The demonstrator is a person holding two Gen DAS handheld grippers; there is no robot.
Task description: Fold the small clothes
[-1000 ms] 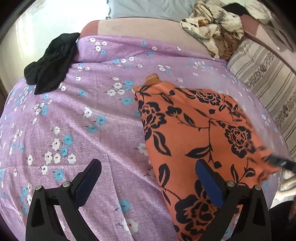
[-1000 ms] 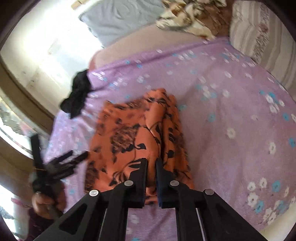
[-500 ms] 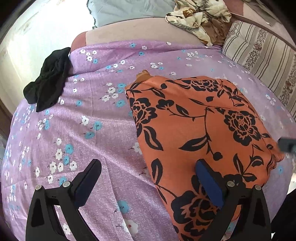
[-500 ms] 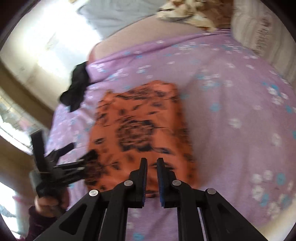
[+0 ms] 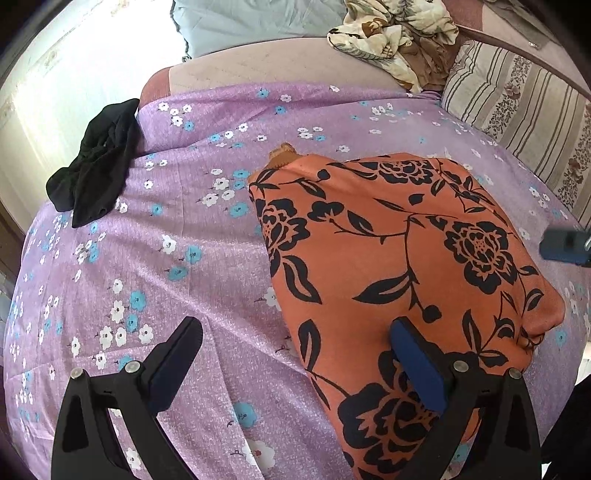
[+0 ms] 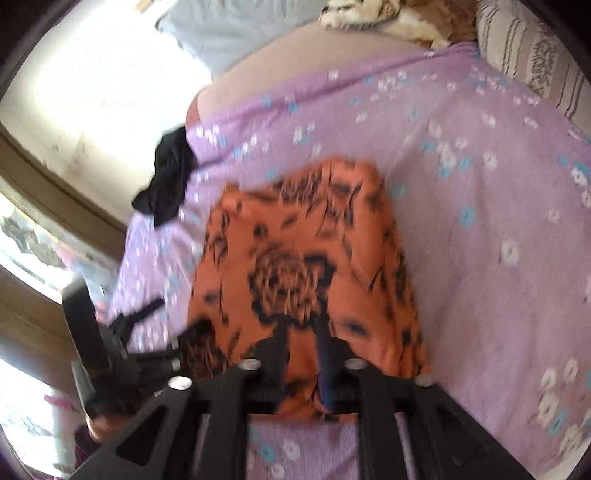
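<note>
Two views, taken in turn. Left wrist view: orange floral garment [image 5: 402, 266], folded flat, black flower print, lying on the purple flowered bedsheet [image 5: 207, 258] right of centre; left gripper [image 5: 295, 347] with fingers spread wide, nothing between them, one finger over bare sheet, the blue-padded one over the garment's near edge; black garment [image 5: 96, 166] bunched at the sheet's far left edge, well apart from the orange one; cream printed cloth [image 5: 391, 40] heaped at the far side beside a striped pillow [image 5: 517, 110]; grey pillow [image 5: 251, 22] beyond the sheet; tip of the right gripper [image 5: 565, 245] at the right edge. Right wrist view, blurred: right gripper [image 6: 301, 354] over the near edge of the orange floral garment [image 6: 306, 251], jaws opening, cloth showing in the gap, pads not seen pressing on it; left gripper [image 6: 155, 332] at lower left, released, near the garment's left edge; black garment [image 6: 168, 177] at the sheet's far corner.
</note>
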